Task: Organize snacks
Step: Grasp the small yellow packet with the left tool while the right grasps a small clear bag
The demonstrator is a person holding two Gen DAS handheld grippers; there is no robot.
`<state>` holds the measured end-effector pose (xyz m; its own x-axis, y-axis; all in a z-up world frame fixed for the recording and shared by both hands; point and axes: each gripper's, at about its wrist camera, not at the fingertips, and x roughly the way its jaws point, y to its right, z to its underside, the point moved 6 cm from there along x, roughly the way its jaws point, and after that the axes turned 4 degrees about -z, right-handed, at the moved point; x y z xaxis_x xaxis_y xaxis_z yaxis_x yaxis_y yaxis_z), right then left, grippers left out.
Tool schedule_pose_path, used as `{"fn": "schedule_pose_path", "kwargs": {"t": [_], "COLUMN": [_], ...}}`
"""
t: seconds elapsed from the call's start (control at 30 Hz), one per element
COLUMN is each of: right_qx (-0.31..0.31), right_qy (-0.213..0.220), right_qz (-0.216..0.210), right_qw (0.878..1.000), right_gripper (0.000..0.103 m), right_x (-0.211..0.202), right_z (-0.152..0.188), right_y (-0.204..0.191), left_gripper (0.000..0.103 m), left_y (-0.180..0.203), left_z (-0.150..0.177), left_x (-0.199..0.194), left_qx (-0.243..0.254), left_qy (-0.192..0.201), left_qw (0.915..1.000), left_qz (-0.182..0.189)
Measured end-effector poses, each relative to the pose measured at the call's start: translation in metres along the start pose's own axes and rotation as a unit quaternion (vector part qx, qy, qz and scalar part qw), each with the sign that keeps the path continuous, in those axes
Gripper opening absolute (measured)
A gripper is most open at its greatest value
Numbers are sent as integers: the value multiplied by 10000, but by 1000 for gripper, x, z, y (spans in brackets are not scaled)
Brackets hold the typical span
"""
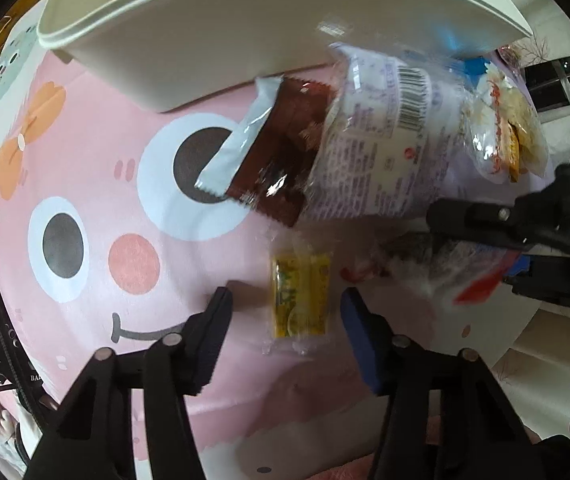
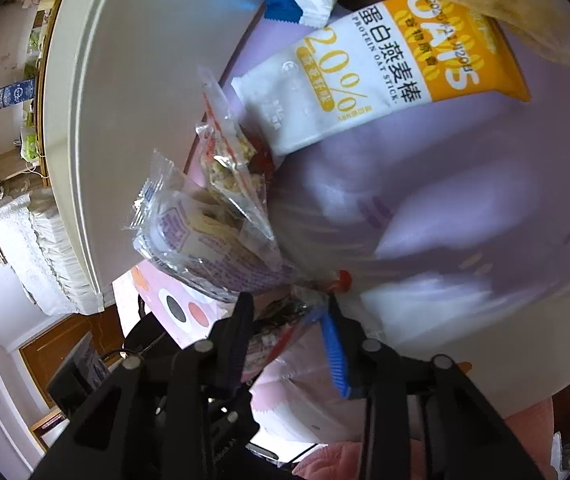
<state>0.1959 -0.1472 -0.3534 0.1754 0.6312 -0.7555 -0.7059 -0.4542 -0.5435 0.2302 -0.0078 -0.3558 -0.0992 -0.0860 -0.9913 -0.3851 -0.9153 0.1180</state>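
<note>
While the left gripper [image 1: 285, 312] straddles a yellow candy [image 1: 301, 296], jaws apart and clear; the right gripper [image 2: 289, 332] pinches a clear wrapper [image 2: 277, 340] beside the white bin [image 1: 205, 40].

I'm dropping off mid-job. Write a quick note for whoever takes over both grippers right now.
Left gripper: open, straddling the yellow packet on the pink cloth, pads not touching it.
Right gripper: jaws around a clear-wrapped snack; firm grip unclear.
Loose by the white bin: brown packet, barcoded pouch, oat stick.
Done: unknown, the bin's inside is hidden.
Left: secure both, then sort the rest.
</note>
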Motion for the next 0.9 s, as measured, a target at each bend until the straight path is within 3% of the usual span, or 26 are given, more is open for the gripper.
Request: {"fn": "schedule_pose_path", "kwargs": {"t": [0.13,0.23,0.5,0.9], "right_qx": [41,35,33,-178], "right_qy": [-106,-128,-96,182], "right_qz": [-9,-20,-76,-204], "right_qw": [9999,9999,9999,9995], "right_gripper": [21,21,14,10], "right_x": [3,5,-6,-19], "right_z": [-1,-1,-1,21], "right_y": [5,5,12,4], "left_gripper": [31,27,25,25], "left_y": [-1,1,10,-9], "left_z": [-4,-2,12,33], "left_x": [-1,0,1,-19], "left_qx": [-154,-208,-209,-362], "left_qy": [16,10,4,107], "left_qw": [9999,9997,9997,9993], "left_qz": [74,109,93,48]}}
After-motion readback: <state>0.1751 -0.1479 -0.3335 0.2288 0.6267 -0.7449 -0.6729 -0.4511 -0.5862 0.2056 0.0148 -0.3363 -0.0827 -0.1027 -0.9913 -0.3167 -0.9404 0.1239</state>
